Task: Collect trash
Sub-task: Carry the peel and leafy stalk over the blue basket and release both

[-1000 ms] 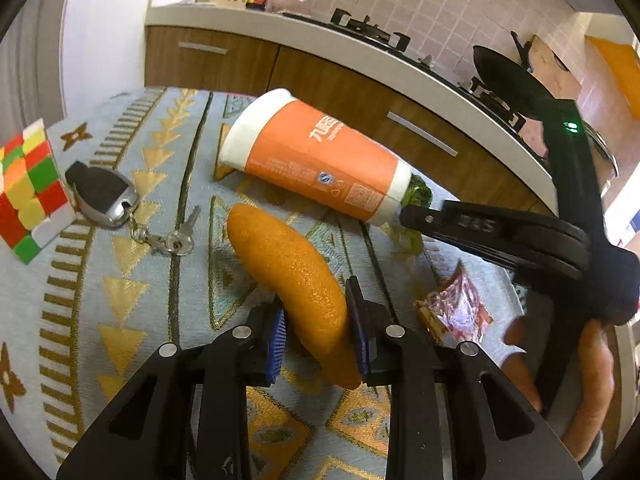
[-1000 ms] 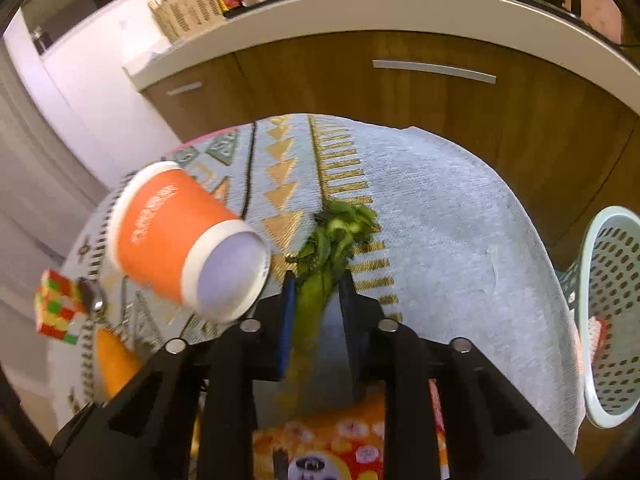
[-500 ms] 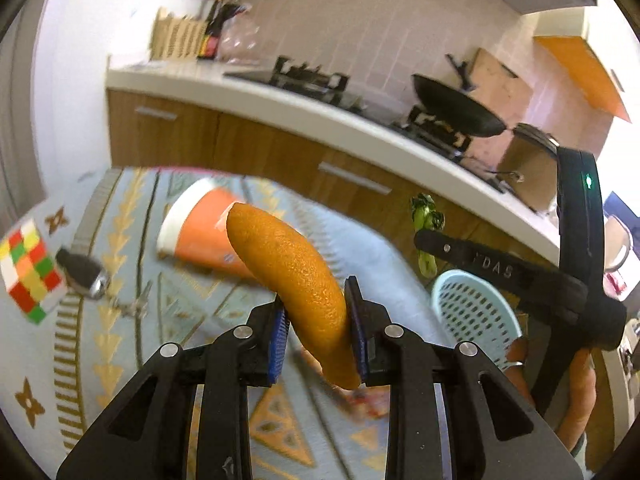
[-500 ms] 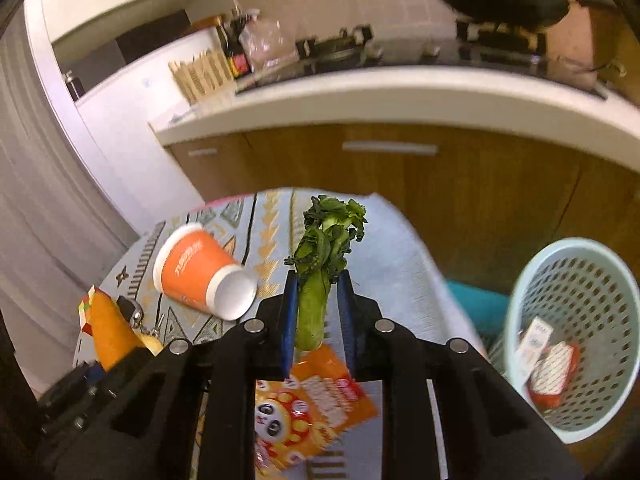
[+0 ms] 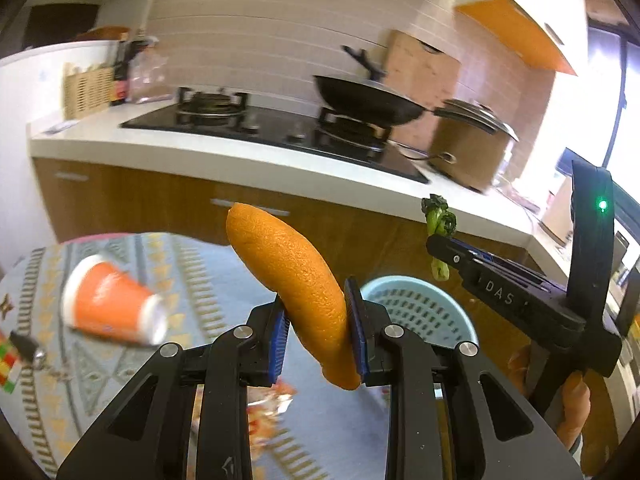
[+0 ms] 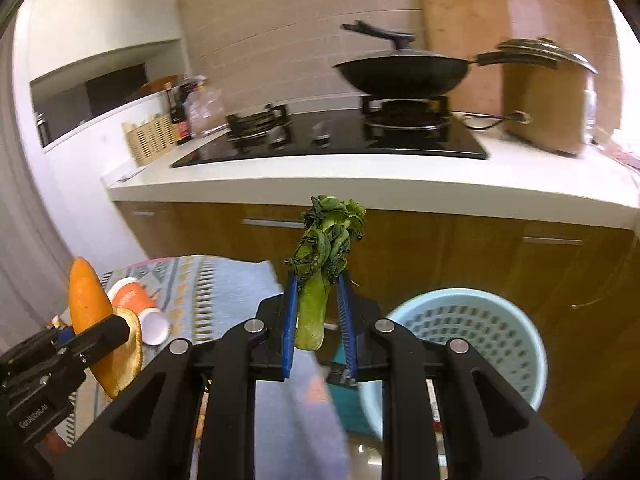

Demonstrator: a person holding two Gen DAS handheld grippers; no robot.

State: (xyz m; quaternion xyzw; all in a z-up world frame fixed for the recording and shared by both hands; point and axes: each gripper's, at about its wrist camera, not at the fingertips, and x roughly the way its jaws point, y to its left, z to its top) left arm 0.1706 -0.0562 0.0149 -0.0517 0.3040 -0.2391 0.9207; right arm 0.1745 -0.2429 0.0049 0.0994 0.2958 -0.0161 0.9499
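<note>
We hold our left gripper (image 5: 318, 336) low in the centre of its own frame, blue pads clamped on an orange peel (image 5: 296, 280). Our right gripper (image 6: 318, 316), low centre in its view, pinches a leafy green stalk (image 6: 320, 276). At lower right, our right hand (image 5: 572, 404) wraps its handle.

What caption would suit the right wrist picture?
Right gripper holds a leafy green stalk above the blue basket.
</note>
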